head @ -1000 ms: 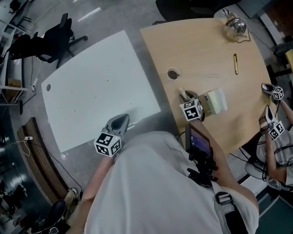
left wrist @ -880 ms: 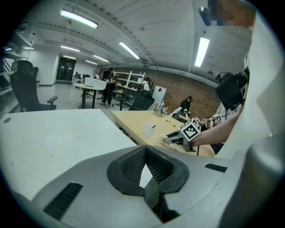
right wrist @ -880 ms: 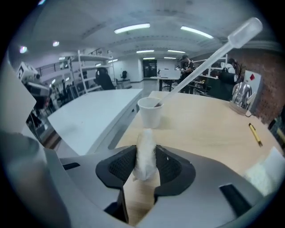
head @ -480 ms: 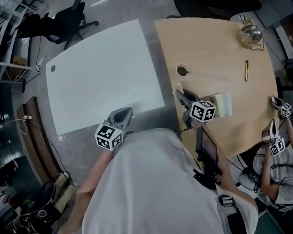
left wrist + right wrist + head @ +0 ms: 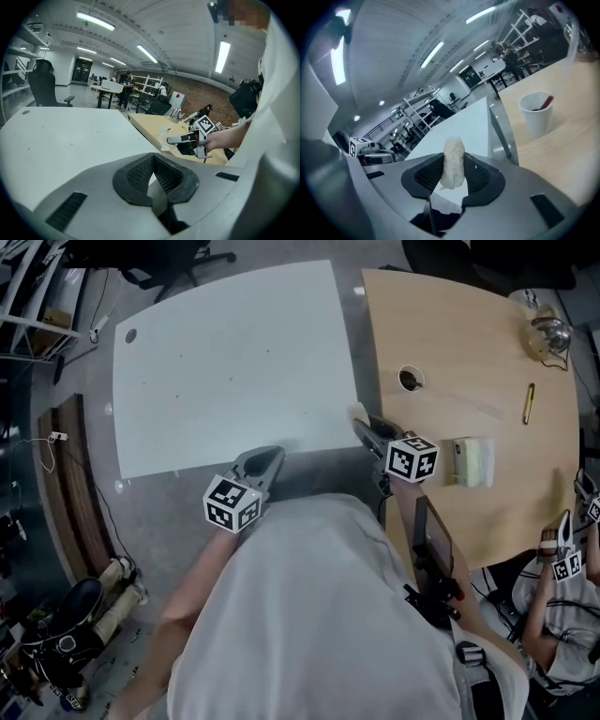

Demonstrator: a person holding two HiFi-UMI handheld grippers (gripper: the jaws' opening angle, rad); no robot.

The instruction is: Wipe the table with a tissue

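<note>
My right gripper [image 5: 364, 427] was clamped on the tissue [image 5: 453, 157]. The fingers had just been closing, w/ the white wad standing upright btwn the pads. In the head view the gripper sat centre-right, tips over the left edge of the wood surface [image 5: 450, 343]. That put it right beside the narrow gap [image 5: 356, 352] splitting that surface from the white surface [image 5: 225, 362]. Only the gap and the 2 surface edges lay btwn the tissue and the white top.

My left gripper [image 5: 270, 457] sat lower centre, fingers together w/ nothing btwn them, tips at the bottom edge of the white surface. The 2 grippers were near each other but apart.

Other stuff on the wood surface:
- Tissue pack [image 5: 473, 462], just right of my right gripper's marker cube.
- Paper cup [image 5: 410, 379], above the right gripper and apart from it. In the right gripper view it stood at frame right w/ sth red poking out.
- Pen [image 5: 529, 404], further right.
- Glass teapot [image 5: 549, 334], near the top-right corner.

The white surface showed a few dark specks & a round hole [image 5: 129, 335] at its upper left.

An office chair [image 5: 43, 86] stood behind the white surface, at the left of the left gripper view. A small screen [image 5: 433, 538] hung on my chest rig, lower right of centre. Another person [image 5: 562, 615] sat at lower right holding 2 more marker-cube grippers.
</note>
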